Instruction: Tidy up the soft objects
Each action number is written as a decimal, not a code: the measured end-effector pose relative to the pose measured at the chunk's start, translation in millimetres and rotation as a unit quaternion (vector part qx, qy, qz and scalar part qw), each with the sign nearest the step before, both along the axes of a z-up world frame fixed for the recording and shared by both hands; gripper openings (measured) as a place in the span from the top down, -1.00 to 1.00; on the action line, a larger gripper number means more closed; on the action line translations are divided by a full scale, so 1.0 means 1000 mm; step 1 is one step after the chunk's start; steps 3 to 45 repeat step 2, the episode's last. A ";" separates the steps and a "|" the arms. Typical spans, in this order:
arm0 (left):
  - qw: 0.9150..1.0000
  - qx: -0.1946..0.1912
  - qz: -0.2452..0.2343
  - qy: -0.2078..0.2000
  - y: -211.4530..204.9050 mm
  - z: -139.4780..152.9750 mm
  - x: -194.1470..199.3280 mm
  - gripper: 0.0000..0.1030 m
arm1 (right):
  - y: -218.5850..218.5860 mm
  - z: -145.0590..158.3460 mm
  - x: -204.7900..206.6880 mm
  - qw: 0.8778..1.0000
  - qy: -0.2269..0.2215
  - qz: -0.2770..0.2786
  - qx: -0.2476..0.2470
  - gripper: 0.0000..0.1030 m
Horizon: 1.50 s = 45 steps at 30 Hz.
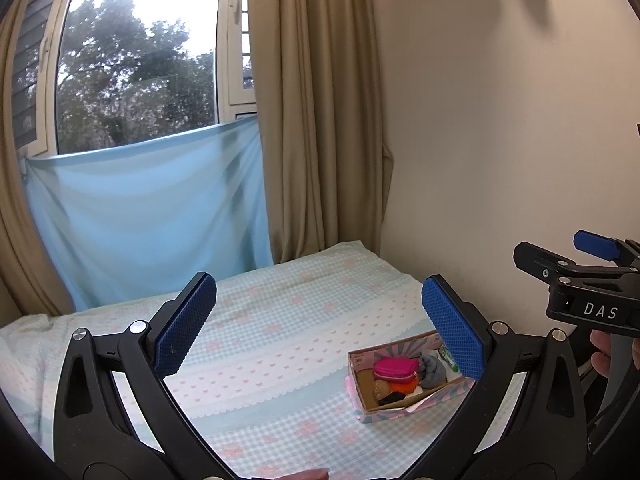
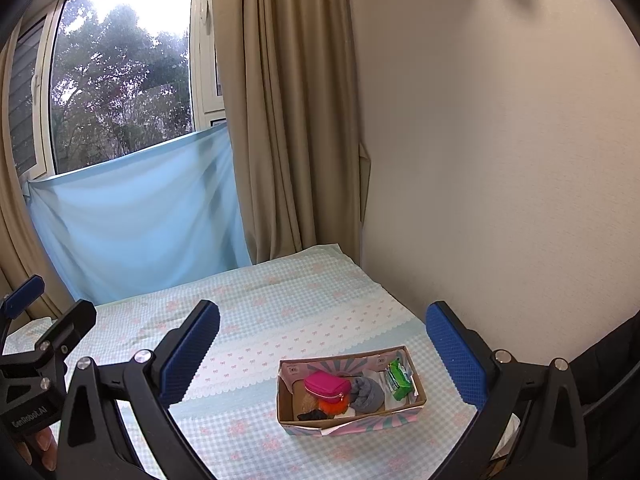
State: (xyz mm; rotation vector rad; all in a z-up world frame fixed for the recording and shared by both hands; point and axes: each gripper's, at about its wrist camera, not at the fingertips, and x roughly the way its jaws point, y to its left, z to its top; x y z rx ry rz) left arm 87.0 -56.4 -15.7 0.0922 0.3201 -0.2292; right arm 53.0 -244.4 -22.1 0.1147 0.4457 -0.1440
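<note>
Gingham bedsheet [image 2: 280, 432] under cardboard box [image 2: 344, 426], beige curtain [image 2: 288, 120], window [image 2: 120, 80], both grippers' jaws apart, empty.

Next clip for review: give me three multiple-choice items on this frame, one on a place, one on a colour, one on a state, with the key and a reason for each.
1. Where is the pink pouch?
A. in the cardboard box
B. on the windowsill
C. on the bare bedsheet

2. What colour is the packet at the box's right end?
A. yellow
B. green
C. black

3. How stand the jaws of the right gripper?
A. shut on a sock
B. shut on nothing
C. wide apart, holding nothing

Key: 1 A, the pouch lies among the box's contents; 2 B, its wrapper is green; 3 C, both blue pads stand apart with nothing between.
</note>
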 end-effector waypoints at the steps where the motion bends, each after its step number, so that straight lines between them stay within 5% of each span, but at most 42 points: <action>1: 1.000 -0.001 0.001 0.001 0.000 -0.001 0.001 -0.99 | 0.000 -0.001 0.001 1.000 0.002 0.000 0.001 -0.99; 45: 1.000 -0.002 0.001 0.002 0.001 -0.001 0.001 -0.99 | 0.000 -0.001 0.003 1.000 0.003 0.000 0.001 -0.99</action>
